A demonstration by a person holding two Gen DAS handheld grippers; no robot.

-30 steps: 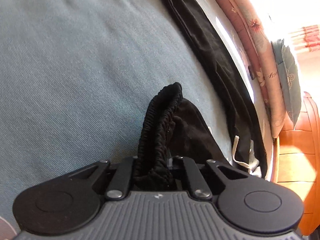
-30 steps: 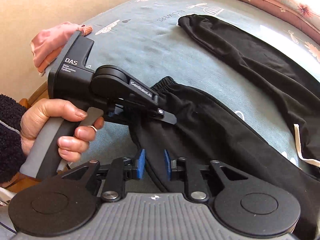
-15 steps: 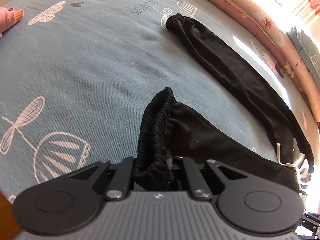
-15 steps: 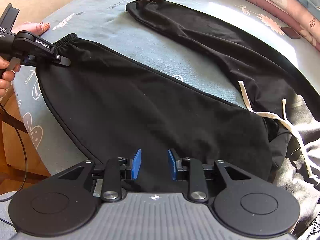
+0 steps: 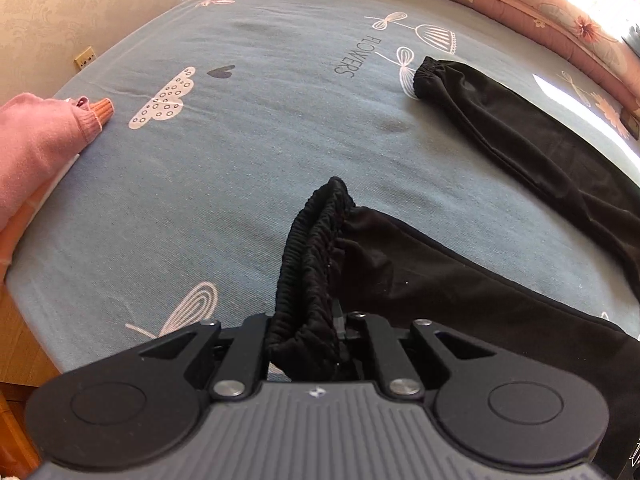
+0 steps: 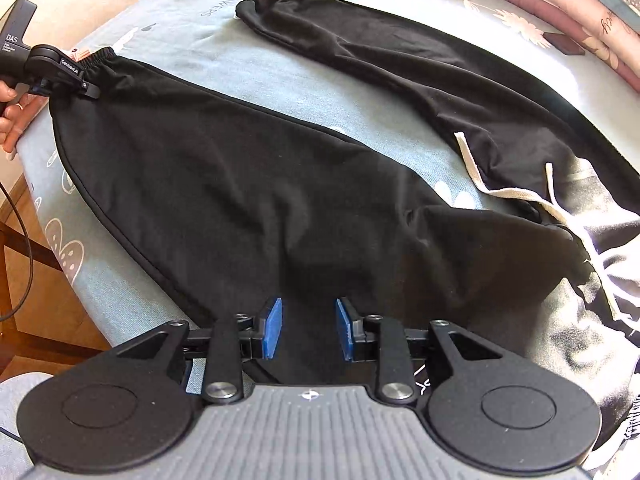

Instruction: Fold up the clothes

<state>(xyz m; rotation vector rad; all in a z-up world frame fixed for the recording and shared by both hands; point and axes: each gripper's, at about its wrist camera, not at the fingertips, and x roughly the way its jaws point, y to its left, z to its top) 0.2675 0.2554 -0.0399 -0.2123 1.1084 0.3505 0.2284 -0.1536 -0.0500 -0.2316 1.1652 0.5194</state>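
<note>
Since the black trousers (image 6: 280, 184) are soft and limp, the left tongs (image 5: 308, 336) pinch the ankle cuff (image 5: 316, 248); the right tongs (image 6: 308, 330) hover parted, empty.

Left wrist camera: rides the left hand-held gripper (image 5: 310, 340), tilted steeply down, close over the near trouser cuff (image 5: 316, 248), facing across the bed (image 5: 240, 152) toward the wall.

Right wrist camera: rides the right hand-held gripper (image 6: 308, 330), angled down, low over the black trousers (image 6: 280, 200).

Shared: both trouser legs, blue printed sheet.
</note>
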